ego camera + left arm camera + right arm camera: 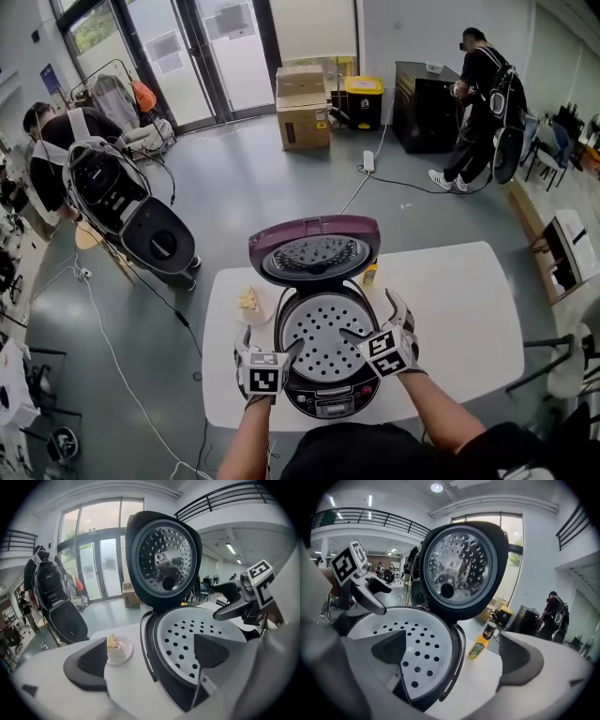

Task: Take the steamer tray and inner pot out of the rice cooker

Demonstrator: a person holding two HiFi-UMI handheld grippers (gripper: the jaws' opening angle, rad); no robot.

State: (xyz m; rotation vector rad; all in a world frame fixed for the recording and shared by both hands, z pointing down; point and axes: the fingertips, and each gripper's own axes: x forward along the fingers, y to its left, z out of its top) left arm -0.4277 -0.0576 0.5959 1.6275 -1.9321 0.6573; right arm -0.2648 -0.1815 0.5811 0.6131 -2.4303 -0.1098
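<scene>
Holes cover the white steamer tray (pixel 324 339), which sits flat in the top of the rice cooker (pixel 330 401). It hides the inside, so the inner pot cannot be seen. The purple lid (pixel 315 251) of the cooker stands open behind the tray, with its metal inner side turned to you.

Your left hand-held gripper (pixel 150 656) is opened wide and holds nothing. One jaw hangs over the near left part of the tray. The other jaw is outside the cooker, over the counter (pixel 455 314). The rim of the cooker lies between them.

Your right hand-held gripper (pixel 454 653) is also opened wide and empty. It stands the same way on the other side, with one jaw over the tray and one jaw over the counter. Whether any jaw touches the tray, I cannot tell.

Left of the cooker, a slice of cake (pixel 248 300) lies on a small plate (pixel 125 652). Just beside the cooker on the right, near the hinge, stands a small bottle (pixel 482 644) with yellow liquid.

Farther back, on the grey floor, there are cardboard boxes (pixel 302 108), and a person (pixel 483 103) stands at a black cabinet.
</scene>
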